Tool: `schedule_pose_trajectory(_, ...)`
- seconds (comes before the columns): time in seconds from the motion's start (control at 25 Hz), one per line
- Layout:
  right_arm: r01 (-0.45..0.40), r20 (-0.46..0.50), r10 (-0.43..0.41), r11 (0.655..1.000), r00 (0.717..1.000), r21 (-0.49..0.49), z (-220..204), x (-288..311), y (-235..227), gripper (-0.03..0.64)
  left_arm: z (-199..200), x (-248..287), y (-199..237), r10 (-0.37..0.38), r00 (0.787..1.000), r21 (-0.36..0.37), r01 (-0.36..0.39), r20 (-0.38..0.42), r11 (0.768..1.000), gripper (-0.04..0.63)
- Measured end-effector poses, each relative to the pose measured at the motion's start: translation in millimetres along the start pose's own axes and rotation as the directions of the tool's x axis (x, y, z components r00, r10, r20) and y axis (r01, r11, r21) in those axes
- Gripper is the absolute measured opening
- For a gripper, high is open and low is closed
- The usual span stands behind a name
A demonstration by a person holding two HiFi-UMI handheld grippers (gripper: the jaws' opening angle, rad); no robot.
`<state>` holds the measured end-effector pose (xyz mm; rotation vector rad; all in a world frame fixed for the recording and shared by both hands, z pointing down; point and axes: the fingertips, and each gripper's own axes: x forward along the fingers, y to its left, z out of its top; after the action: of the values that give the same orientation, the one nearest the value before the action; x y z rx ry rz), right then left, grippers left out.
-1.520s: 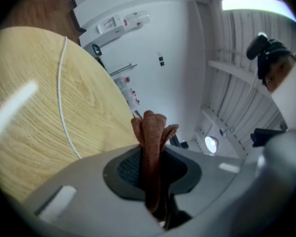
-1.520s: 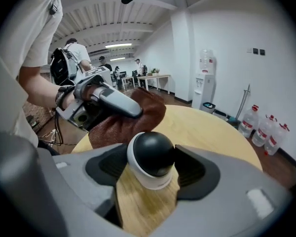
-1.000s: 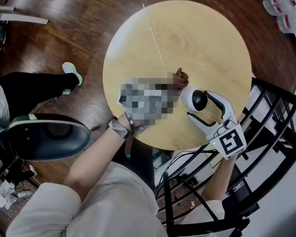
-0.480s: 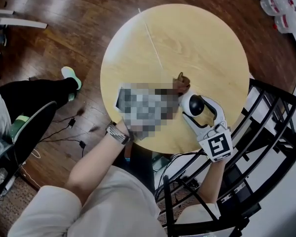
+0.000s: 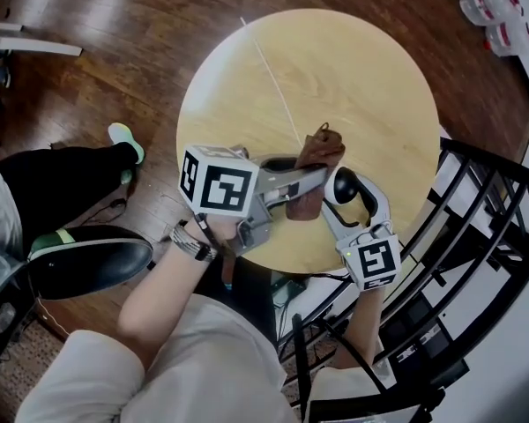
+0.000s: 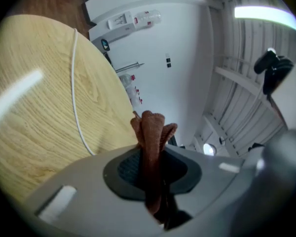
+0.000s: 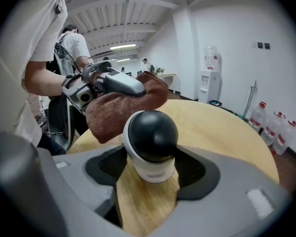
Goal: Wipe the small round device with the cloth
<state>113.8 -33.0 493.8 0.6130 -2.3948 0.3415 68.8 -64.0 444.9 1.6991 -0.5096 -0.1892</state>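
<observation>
The small round device (image 5: 346, 186), a white body with a black dome, stands near the front right edge of the round wooden table (image 5: 335, 69). My right gripper (image 5: 348, 194) is shut on the device (image 7: 150, 137), with both pads against its white base. My left gripper (image 5: 310, 176) comes in from the left and is shut on the brown cloth (image 5: 317, 161). The cloth (image 6: 150, 132) is pinched upright between the pads. In the right gripper view the cloth (image 7: 118, 110) hangs from the left gripper (image 7: 116, 85) just behind the device and seems to touch its dome.
A thin white cable (image 5: 273, 77) runs across the table. Black metal railing (image 5: 485, 201) stands close on the right. An office chair (image 5: 88, 254) and a person's leg with a green shoe (image 5: 123, 135) are at the left. Water bottles (image 5: 494, 3) lie at the top right.
My right gripper has slid in from the right until its jaws hug the device. The left gripper has brought the cloth up against the device. The chair at the left has shifted.
</observation>
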Motion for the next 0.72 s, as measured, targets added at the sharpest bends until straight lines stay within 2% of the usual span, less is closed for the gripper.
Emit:
schedule_pose_trajectory(0.08,0.068,-0.004,-0.068,0.997,0.998,0.034,0,1,0,0.302,6,-9,6,0.023,0.999,0.005,-0.023,0.034,1.0,0.071)
schedule_pose_trajectory(0.16,0.093,0.018,-0.094,0.995,0.995,0.042,2,1,2,0.304,8,-17,26,0.138,0.99,0.051,-0.139,0.031,0.989,0.071)
schedule_pose_trajectory(0.24,0.036,0.079,-0.038,0.999,0.996,0.036,5,-1,7,0.311,2,-23,50,0.274,0.962,0.127,-0.269,-0.02,0.955,0.071)
schedule_pose_trajectory(0.28,-0.007,0.099,0.006,1.0,0.995,0.018,6,-5,9,0.336,-3,-22,57,0.31,0.949,0.157,-0.299,-0.048,0.941,0.071)
schedule_pose_trajectory(0.36,-0.073,0.085,0.079,0.995,0.993,-0.064,4,-13,8,0.359,-12,-17,61,0.321,0.943,0.187,-0.301,-0.088,0.935,0.071)
schedule_pose_trajectory(0.48,-0.128,0.01,0.132,0.974,0.991,-0.188,2,-16,-2,0.362,-17,-10,66,0.319,0.942,0.206,-0.293,-0.106,0.934,0.071)
schedule_pose_trajectory(0.72,-0.238,-0.101,0.217,0.921,0.971,-0.308,4,-8,-4,0.362,-29,12,75,0.313,0.942,0.194,-0.286,-0.122,0.938,0.071)
